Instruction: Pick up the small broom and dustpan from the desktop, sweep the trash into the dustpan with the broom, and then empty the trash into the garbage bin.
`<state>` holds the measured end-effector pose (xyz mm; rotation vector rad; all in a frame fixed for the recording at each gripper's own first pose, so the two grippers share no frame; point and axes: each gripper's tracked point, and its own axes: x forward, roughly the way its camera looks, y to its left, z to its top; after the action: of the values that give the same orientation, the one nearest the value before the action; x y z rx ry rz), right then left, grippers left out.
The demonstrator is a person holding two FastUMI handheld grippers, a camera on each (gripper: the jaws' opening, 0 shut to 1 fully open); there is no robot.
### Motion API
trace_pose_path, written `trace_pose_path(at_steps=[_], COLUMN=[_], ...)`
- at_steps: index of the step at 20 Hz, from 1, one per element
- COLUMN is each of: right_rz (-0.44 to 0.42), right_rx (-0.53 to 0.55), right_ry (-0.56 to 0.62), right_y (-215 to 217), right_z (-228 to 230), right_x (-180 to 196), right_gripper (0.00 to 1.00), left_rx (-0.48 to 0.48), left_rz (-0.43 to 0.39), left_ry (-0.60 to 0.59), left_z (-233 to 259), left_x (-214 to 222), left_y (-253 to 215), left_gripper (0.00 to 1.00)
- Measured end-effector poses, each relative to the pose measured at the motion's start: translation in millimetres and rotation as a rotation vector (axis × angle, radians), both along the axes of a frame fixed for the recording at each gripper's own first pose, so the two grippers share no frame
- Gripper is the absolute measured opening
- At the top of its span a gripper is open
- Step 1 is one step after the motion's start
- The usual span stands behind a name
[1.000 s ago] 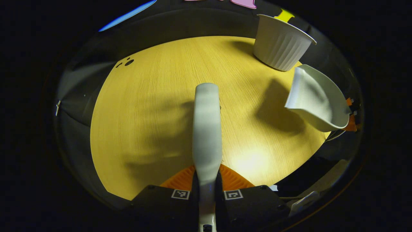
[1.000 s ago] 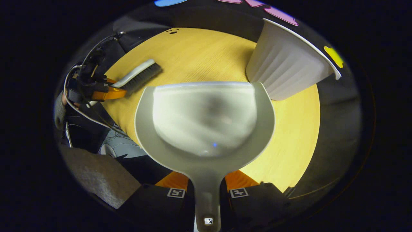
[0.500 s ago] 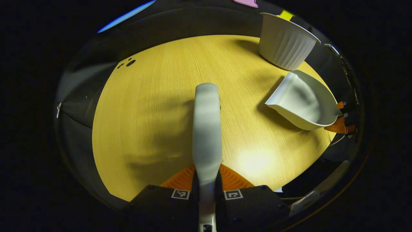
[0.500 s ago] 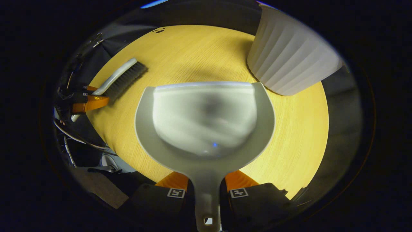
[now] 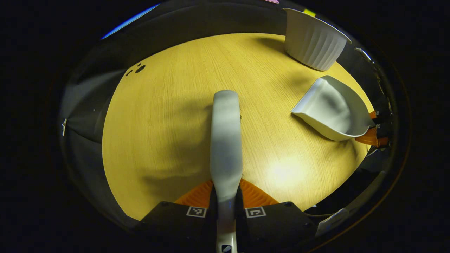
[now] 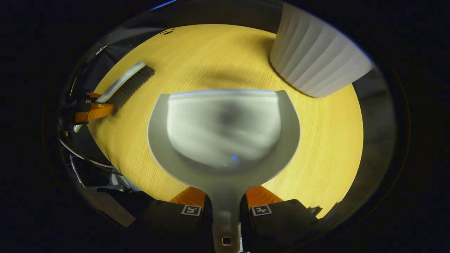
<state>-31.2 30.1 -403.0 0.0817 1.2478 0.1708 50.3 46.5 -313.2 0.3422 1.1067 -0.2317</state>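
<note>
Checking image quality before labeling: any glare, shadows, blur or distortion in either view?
Left gripper view: bright glare patch on the table, soft shadows beside the broom, whose near handle is out of focus; fisheye bends the table edge. Right gripper view: dustpan bowl blurred with a small blue glint, garbage bin soft at the edge, its shadow falling on the wood.

Left gripper view: rides low and close above the table (image 5: 168, 116), facing forward along the broom (image 5: 225, 140) it carries. Right gripper view: likewise, facing along the dustpan (image 6: 223, 130). Shared: table, white bin (image 5: 313, 40) (image 6: 316, 59), each other's tool.
</note>
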Motion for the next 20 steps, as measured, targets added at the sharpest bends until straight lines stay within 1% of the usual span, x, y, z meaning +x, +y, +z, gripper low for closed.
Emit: trace_pose_path(at_steps=[1,2,3,4,5,7,8,9,10,11,13,15,16,17,20], right_rz=[-0.002,0.0,0.005,0.01,0.006,-0.008,-0.013,-0.013,-0.012,-0.011,-0.018,-0.029,-0.037,-0.05,-0.09], right_rx=[0.001,0.001,0.0,0.006,0.01,0.024,0.03,0.036,0.042,0.045,0.047,0.051,0.057,0.067,0.107], right_ry=[-0.002,0.0,0.008,0.011,0.008,0.006,-0.003,-0.012,-0.023,-0.038,-0.086,-0.142,-0.171,-0.201,-0.312], right_y=[1,1,2,2,1,1,-1,-3,-4,-6,-11,-15,-16,-16,-15], right_z=[-1,-1,-1,0,1,7,12,19,26,34,53,73,86,97,139], right_x=[-1,-1,-4,-4,-4,-5,-5,-6,-8,-11,-11,-11,-10,-9,-5], right_gripper=[0.4,0.37,0.38,0.42,0.44,0.39,0.43,0.43,0.43,0.44,0.44,0.42,0.42,0.41,0.41], left_rx=[0.004,0.006,0.01,0.014,0.018,0.027,0.033,0.039,0.043,0.044,0.048,0.038,0.03,0.023,0.009], left_rz=[-0.006,-0.011,-0.014,-0.018,-0.02,-0.025,-0.029,-0.036,-0.042,-0.047,-0.053,-0.051,-0.05,-0.049,-0.052], left_ry=[0.003,0.009,0.009,0.01,0.009,0.003,-0.003,-0.011,-0.022,-0.029,-0.06,-0.089,-0.101,-0.116,-0.176], left_z=[0,-1,-1,-1,-1,1,2,3,7,12,32,48,55,64,91], left_x=[0,0,0,0,1,1,2,2,2,-1,-6,-7,-8,-11,-14], left_y=[1,0,0,1,1,2,3,3,4,6,8,9,7,6,3], left_gripper=[0.26,0.25,0.27,0.27,0.26,0.27,0.28,0.27,0.28,0.28,0.32,0.29,0.24,0.26,0.26])
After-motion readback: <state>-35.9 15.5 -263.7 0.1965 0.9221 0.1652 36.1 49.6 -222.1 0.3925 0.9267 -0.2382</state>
